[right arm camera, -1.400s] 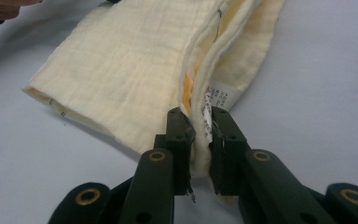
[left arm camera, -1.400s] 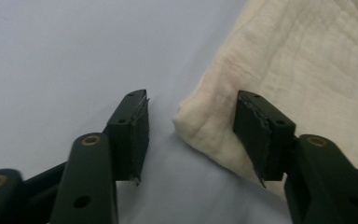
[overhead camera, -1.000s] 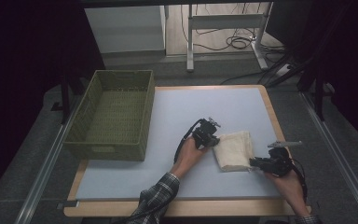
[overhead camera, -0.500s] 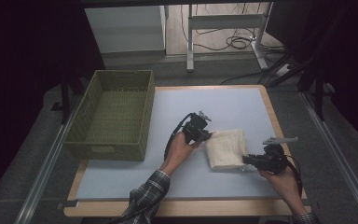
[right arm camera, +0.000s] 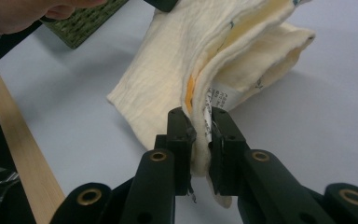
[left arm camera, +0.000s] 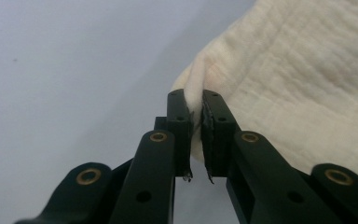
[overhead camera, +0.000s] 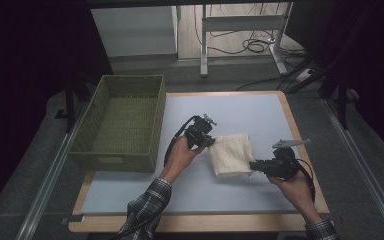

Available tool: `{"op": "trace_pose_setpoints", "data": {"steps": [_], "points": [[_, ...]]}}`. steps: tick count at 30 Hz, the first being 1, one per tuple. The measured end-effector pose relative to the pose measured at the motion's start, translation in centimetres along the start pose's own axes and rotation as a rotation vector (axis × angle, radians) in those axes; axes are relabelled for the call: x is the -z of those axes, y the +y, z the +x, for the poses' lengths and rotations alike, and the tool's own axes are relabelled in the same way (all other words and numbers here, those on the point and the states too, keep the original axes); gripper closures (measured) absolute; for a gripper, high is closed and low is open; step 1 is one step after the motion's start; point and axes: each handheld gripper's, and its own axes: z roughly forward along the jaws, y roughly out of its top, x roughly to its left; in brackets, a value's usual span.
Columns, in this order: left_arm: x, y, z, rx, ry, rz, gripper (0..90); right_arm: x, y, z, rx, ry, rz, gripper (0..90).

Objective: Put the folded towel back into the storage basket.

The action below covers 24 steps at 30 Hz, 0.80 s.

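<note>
Folded cloth (overhead camera: 231, 154) mid-table, right of basket (overhead camera: 120, 122), long axis running roughly near-far, apparently. Left gripper (left arm camera: 195, 116) and right gripper (right arm camera: 199, 126) each clamp an edge. Since earlier, cloth shifted left, lifted.

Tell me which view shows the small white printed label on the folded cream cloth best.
The right gripper view: the small white printed label sits close up between the layers of the folded cream cloth, just above the right tool. The high view shows the cloth whole but too small to make out the label. The left gripper view shows plain fabric.
</note>
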Motion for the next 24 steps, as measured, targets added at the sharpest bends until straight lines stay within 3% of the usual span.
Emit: {"op": "trace_pose_setpoints", "data": {"steps": [14,24], "points": [[4.3,-0.1,2.0,0.004,0.07,0.057,84.3,-1.8,3.3,1.9,0.021,0.07,-0.014,80.1],[8.2,-0.5,3.7,0.018,0.103,0.049,83.8,-2.7,6.2,3.6,0.043,0.111,-0.021,80.1]]}}
